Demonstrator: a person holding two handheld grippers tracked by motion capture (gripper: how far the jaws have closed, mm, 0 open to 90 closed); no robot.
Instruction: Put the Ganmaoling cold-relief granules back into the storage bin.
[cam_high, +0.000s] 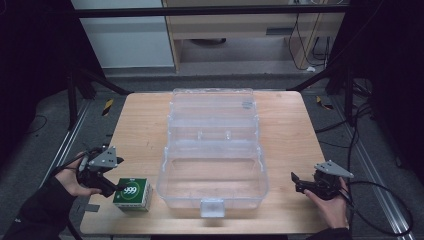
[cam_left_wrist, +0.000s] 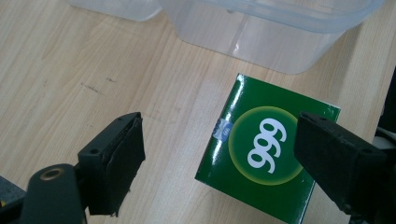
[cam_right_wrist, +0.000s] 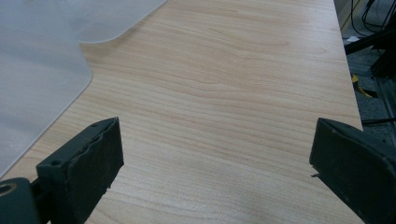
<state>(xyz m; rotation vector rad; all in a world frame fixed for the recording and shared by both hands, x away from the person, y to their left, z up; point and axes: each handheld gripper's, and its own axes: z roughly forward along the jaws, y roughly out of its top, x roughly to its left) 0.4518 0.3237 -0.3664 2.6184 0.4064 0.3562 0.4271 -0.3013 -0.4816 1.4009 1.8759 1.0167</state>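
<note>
A small green cardboard box printed with a white "999" in a yellow-green circle (cam_high: 132, 193) is seen lying flat on the light wooden tabletop (cam_high: 145, 130), near its front left corner and just beside the left wall of a large clear plastic storage box (cam_high: 212, 180) whose hinged lid is laid open behind it. The left gripper (cam_high: 119, 188), held in a sleeved hand (cam_high: 70, 180) at the left edge of the tabletop, is pointed at the green box, its black tip lying at or over the box's left edge. In the left gripper view the same green box (cam_left_wrist: 266, 163) is seen below and between the two black jaws, which are parted to a moderate width; one jaw stands over bare wood clear of the box, while the other is seen over the box's far edge, and whether that pad touches the cardboard cannot be told. No grip on the box is shown. A corner of the clear storage box (cam_left_wrist: 261, 32) is visible just beyond the green box. The right gripper (cam_high: 299, 182), held in the other hand (cam_high: 332, 205) near the front right corner of the tabletop, is pointed toward the storage box but is kept apart from it. In the right gripper view its jaws are spread wide over bare wood, nothing being held between them, and the translucent wall of the storage box (cam_right_wrist: 37, 70) is seen at the left.
</note>
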